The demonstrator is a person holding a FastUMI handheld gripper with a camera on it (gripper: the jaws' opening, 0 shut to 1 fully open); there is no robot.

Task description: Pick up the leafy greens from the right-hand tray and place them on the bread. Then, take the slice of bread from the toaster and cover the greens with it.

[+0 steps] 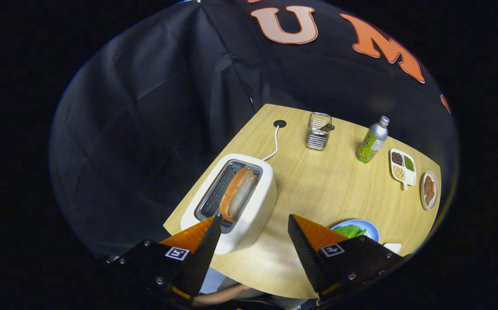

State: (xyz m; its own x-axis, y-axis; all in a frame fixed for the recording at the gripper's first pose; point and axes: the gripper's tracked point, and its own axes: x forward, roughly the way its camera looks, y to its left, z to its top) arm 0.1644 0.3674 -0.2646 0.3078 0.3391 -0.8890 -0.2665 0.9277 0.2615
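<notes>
Hovering Over the Toaster

Spread wide with nothing held, the gripper point(254, 224) is seen above a white rectangular toaster point(255, 206) on the light wooden table point(318, 189). A brown-crusted bread slice point(238, 193) stands in its slot, just beyond the fingers. Leafy greens point(350, 231) are seen on a blue round plate point(371, 229) beside the right finger.
</notes>
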